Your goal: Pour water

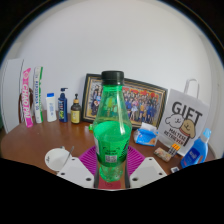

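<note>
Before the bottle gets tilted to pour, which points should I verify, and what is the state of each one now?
1. Green bottle sits between the gripper fingers, pink pads against its sides: ok.
2. Bottle upright: ok.
3. Black cap still on, so no water can flow: not ok.
4. Cup or glass to receive water: cannot tell, none clearly visible.
5. Blue object and gift bag stand close beside the bottle on the table: not ok.
</note>
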Action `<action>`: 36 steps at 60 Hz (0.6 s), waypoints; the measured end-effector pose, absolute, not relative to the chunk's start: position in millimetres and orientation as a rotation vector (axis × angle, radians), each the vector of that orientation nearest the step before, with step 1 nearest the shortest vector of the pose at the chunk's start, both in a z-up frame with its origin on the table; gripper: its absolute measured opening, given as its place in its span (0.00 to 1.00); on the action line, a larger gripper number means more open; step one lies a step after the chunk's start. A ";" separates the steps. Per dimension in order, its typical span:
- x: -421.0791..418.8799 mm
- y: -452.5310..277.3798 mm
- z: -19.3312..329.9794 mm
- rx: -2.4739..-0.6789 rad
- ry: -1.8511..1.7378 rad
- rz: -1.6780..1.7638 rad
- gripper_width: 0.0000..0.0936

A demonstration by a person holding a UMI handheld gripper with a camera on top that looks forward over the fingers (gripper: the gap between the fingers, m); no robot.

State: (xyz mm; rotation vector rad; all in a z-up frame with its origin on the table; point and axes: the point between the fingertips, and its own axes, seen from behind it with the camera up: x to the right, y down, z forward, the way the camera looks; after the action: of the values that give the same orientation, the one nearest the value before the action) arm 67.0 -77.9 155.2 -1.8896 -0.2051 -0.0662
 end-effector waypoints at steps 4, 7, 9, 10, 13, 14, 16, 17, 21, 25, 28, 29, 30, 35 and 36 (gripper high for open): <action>70.4 -74.6 133.6 -1.904 -0.166 -0.012 0.37; 72.7 -73.3 120.6 -1.920 -0.131 0.024 0.37; 72.1 -73.1 112.3 -1.925 -0.118 0.045 0.37; 72.4 -72.7 107.8 -1.925 -0.114 0.047 0.37; 76.2 -72.7 95.6 -1.935 -0.104 0.042 0.37; 76.5 -73.0 90.9 -1.940 -0.104 0.042 0.37; 77.5 -74.3 81.1 -1.953 -0.099 0.045 0.37; 78.2 -75.2 76.2 -1.961 -0.095 0.045 0.37; 79.7 -78.1 74.1 -1.939 -0.086 0.045 0.39; 79.9 -79.1 76.5 -1.920 -0.084 0.043 0.42; 79.1 -78.5 76.2 -1.917 -0.076 0.043 0.46; 79.3 -78.2 76.3 -1.918 -0.074 0.045 0.48; 79.6 -78.3 76.0 -1.923 -0.073 0.047 0.50; 79.3 -79.9 74.4 -1.960 -0.075 0.060 0.60; 78.6 -81.1 74.4 -1.969 -0.073 0.066 0.64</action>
State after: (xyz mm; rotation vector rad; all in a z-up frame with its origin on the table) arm 78.6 -81.1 74.4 -1.9688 -0.0728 0.0658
